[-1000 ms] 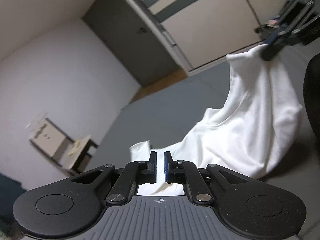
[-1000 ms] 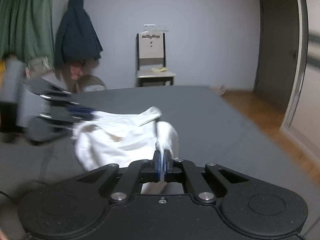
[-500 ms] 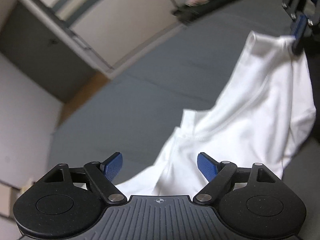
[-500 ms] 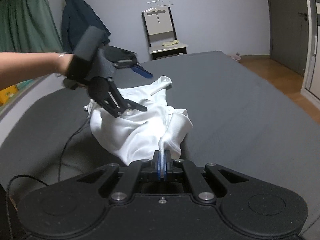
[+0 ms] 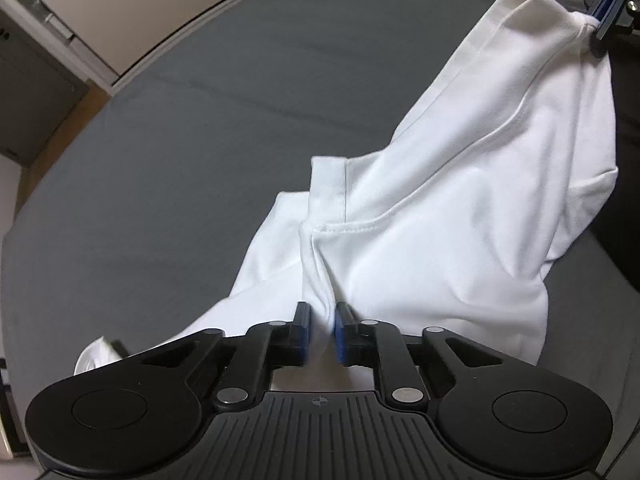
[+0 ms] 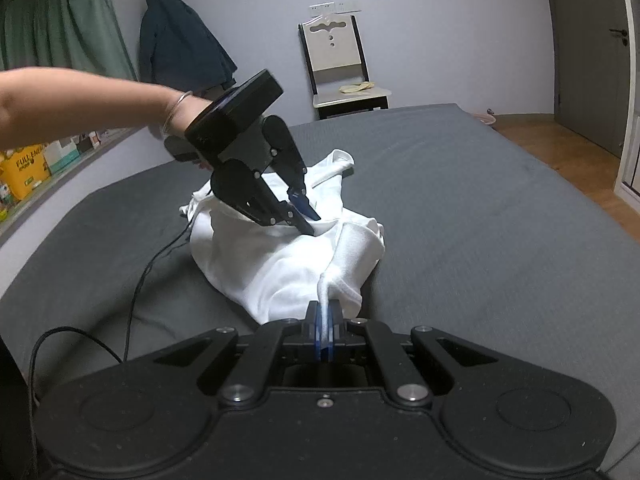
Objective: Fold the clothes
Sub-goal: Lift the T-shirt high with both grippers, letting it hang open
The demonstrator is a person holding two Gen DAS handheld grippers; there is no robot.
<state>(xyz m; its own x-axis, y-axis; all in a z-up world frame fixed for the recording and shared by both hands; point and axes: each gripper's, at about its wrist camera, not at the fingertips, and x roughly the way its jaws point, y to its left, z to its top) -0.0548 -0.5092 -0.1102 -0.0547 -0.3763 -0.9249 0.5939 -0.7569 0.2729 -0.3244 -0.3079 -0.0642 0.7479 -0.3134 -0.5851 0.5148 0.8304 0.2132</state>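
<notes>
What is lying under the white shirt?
The white shirt lies bunched on the grey bed. A black cable runs up to its edge. Anything beneath the heap is covered.

Both views are dim and evenly lit, with soft indoor light and no hard shadows; only a faint shade lies under the white garment (image 6: 296, 264) ahead of the right tongs (image 6: 325, 330). The fisheye lens bends the room's edges strongly, with dark vignetting in the corners. The forearm (image 6: 80, 100) far left of the tongs looks slightly smeared.
</notes>
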